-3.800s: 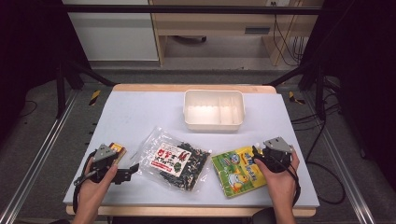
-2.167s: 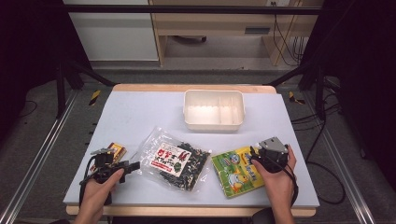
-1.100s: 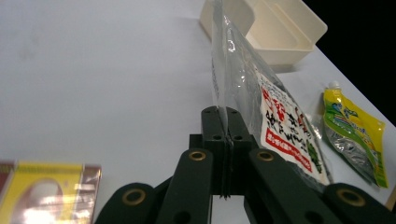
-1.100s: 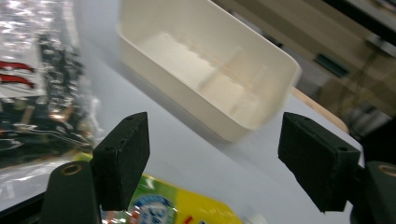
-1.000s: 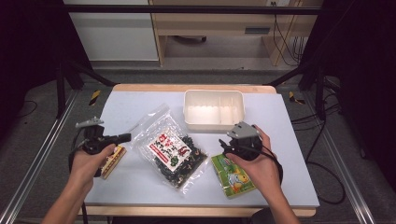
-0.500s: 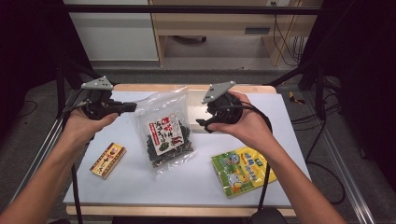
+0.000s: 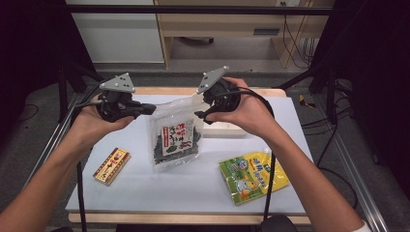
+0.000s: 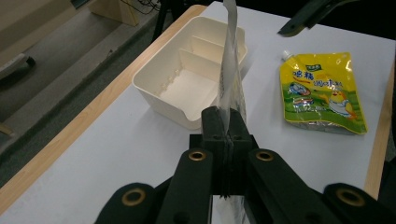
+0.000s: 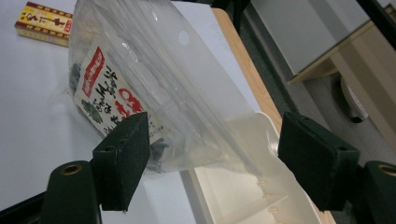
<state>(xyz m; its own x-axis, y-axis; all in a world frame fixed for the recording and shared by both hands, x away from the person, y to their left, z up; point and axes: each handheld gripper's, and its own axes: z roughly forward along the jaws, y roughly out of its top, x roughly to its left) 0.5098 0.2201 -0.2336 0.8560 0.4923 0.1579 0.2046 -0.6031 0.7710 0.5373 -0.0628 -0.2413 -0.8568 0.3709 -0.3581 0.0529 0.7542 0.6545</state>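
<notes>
My left tool (image 8: 227, 140) is clamped on the edge of the clear seaweed bag (image 7: 174, 137), which hangs in the air above the desk (image 7: 193, 183), in front of the cream divided box (image 8: 187, 88). My right tool (image 9: 212, 161) stands wide open with the bag's far side loose between its jaws. To carry it well, I should close the right on the edge and keep the bag level. Both forearms reach forward, hands raised.

White table (image 7: 193, 186); on it: small box (image 7: 111, 165); yellow pouch (image 7: 253, 176); cream tray (image 8: 187, 79)
</notes>
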